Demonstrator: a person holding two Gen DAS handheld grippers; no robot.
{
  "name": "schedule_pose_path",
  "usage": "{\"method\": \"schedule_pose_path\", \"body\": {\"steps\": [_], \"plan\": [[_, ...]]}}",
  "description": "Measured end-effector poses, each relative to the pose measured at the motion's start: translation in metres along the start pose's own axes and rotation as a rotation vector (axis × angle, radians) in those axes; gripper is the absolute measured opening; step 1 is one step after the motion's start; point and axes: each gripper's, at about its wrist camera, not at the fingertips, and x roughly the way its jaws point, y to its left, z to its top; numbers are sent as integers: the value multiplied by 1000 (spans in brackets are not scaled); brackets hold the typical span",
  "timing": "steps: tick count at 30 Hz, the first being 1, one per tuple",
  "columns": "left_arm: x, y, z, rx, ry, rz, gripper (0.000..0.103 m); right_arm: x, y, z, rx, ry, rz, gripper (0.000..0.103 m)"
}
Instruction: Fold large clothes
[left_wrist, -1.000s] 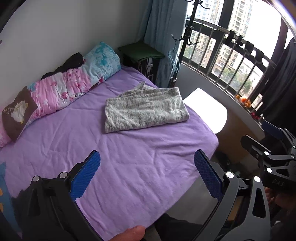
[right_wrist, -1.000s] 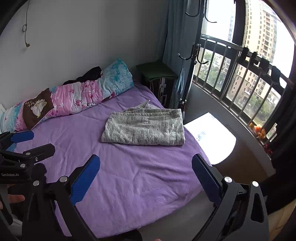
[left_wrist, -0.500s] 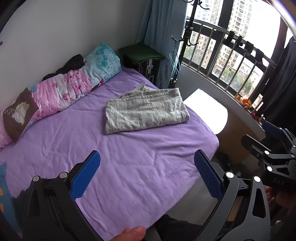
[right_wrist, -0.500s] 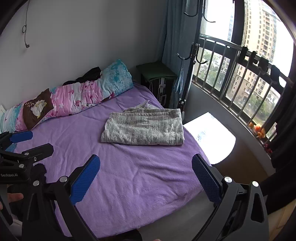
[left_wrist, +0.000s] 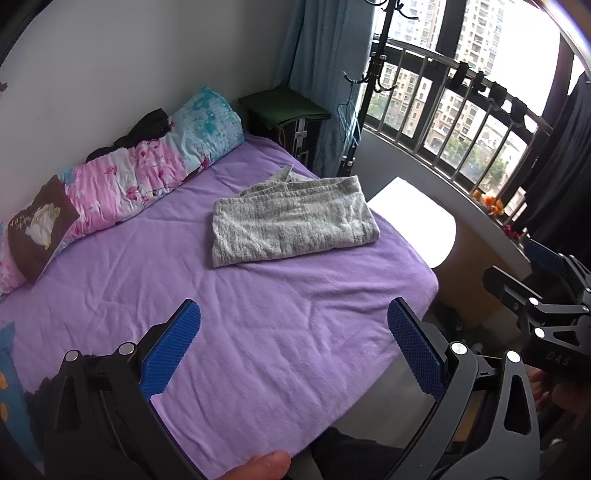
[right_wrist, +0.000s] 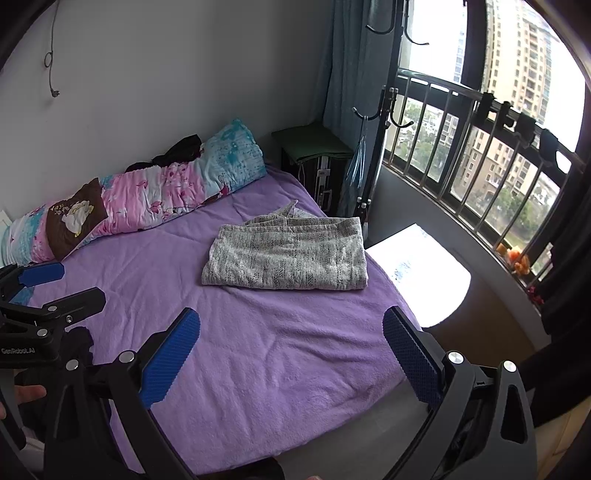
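Your left claw (left_wrist: 293, 345) and right claw (right_wrist: 291, 347) both stand spread wide and empty, as a second ago. The grey knitted garment (right_wrist: 286, 256) lies unchanged, folded on the purple bed (right_wrist: 258, 350), well apart from both. Judgement: folding appears complete.

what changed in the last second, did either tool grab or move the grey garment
Almost nothing. The view from both wrists drifts very slightly, so the hands shifted a touch, but nothing was taken hold of or let go. The left tool and right tool stay open and empty above the near edge of the purple bed. The folded grey garment lies where it was, still folded, and the rolled quilt has not moved.
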Motion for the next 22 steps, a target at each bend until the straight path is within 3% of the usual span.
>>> {"method": "schedule_pose_path", "body": {"steps": [22], "plan": [[7,-8,-1,16,10,0,97,-3,1,2,1,-3,-2,97]]}}
